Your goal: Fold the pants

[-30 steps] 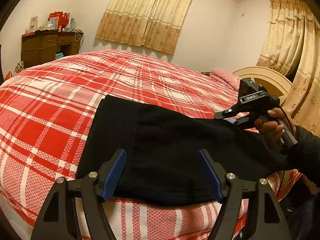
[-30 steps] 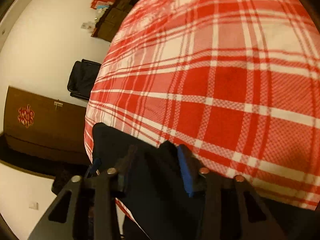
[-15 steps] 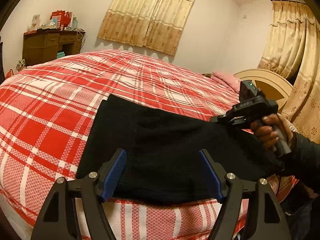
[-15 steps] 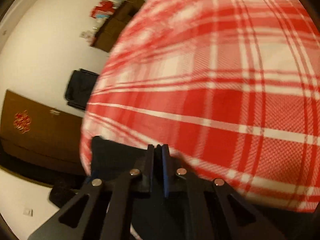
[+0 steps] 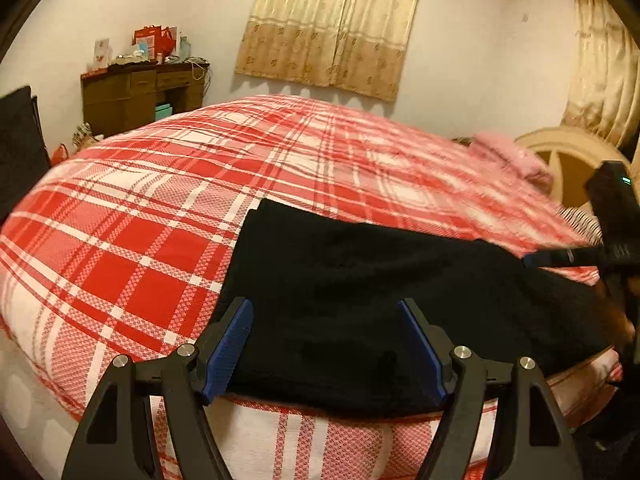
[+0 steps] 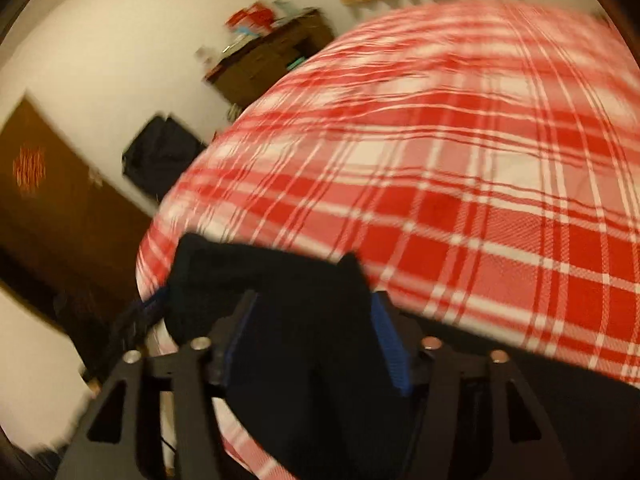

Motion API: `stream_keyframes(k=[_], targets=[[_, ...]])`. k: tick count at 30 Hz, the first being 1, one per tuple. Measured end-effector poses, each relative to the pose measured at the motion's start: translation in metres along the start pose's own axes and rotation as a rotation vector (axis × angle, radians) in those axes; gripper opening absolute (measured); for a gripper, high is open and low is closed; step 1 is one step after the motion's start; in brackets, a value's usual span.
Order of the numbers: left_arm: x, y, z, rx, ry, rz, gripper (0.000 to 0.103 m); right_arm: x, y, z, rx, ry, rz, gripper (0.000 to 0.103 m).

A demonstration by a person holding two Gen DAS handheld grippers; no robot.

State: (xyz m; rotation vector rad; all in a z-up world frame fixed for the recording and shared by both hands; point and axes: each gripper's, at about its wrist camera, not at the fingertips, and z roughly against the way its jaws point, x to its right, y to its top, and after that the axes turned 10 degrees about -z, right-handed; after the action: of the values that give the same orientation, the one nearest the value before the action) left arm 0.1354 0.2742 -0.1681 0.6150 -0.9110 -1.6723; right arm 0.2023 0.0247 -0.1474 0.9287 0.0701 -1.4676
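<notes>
1. A dark bag [image 6: 160, 160] leans on the white wall, left of the bed's [image 5: 132, 264] far corner, in the right wrist view.
2. A brown desk [image 5: 140, 96] stands against the wall behind the bed's left side, with red boxes on top.
3. The bed wears a red and white plaid cover and fills most of both views.
4. The left gripper [image 5: 324, 344] hangs over the bed's near edge. Its blue-padded jaws are spread wide and do not press on anything; the cloth lies below and between them.
5. The pants [image 5: 392, 300], black and already doubled over into a long flat band, lie along the bed's near edge, running from the left gripper toward the right.
6. A beige curtain [image 5: 332, 24] hangs on the wall behind the bed.
7. A pink pillow [image 5: 508, 156] sits at the bed's right end, by a cream headboard [image 5: 576, 160].
8. The right gripper [image 6: 316, 336] is at the pants' right end. Its jaws have just been opening and now stand apart. A raised fold of black cloth sits between them; whether the pads touch it I cannot tell through the blur.
</notes>
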Motion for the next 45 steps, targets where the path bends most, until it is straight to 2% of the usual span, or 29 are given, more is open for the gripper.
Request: stream_keyframes(k=[2, 5, 7, 11, 15, 19, 25, 30, 34, 38, 45], targets=[[0.002, 0.001, -0.002, -0.022, 0.015, -0.014, 0.075, -0.013, -0.018, -0.011, -0.032, -0.037, 0.078, 0.063], [0.0, 0.001, -0.003, -0.044, 0.018, -0.019, 0.075, -0.013, -0.04, -0.031, -0.068, -0.116, 0.122, 0.063], [0.001, 0.001, -0.005, -0.05, 0.025, -0.028, 0.076, -0.014, -0.055, -0.031, -0.034, -0.146, 0.166, 0.064], [0.005, 0.0, -0.006, -0.057, 0.042, -0.05, 0.077, -0.022, -0.069, -0.026, -0.032, -0.206, 0.25, 0.064], [0.007, 0.001, -0.006, -0.064, 0.053, -0.055, 0.078, -0.017, -0.078, -0.016, -0.06, -0.204, 0.26, 0.064], [0.004, 0.002, -0.005, -0.067, 0.046, -0.029, 0.078, -0.007, -0.08, 0.001, -0.021, -0.224, 0.227, 0.064], [0.011, 0.004, -0.009, -0.088, 0.082, -0.052, 0.079, 0.021, -0.083, 0.024, 0.021, -0.335, 0.196, 0.065], [0.014, 0.008, -0.007, -0.099, 0.083, -0.027, 0.081, 0.033, -0.091, 0.029, 0.034, -0.346, 0.204, 0.066], [0.023, 0.013, 0.003, -0.069, 0.042, -0.015, 0.081, 0.026, -0.098, 0.026, 0.048, -0.378, 0.239, 0.069], [0.052, 0.018, 0.001, -0.06, -0.015, -0.063, 0.081, 0.029, -0.098, 0.032, 0.058, -0.367, 0.216, 0.068], [0.126, 0.029, -0.013, -0.067, -0.19, -0.184, 0.081, 0.047, -0.102, 0.079, 0.153, -0.352, 0.106, 0.068]])
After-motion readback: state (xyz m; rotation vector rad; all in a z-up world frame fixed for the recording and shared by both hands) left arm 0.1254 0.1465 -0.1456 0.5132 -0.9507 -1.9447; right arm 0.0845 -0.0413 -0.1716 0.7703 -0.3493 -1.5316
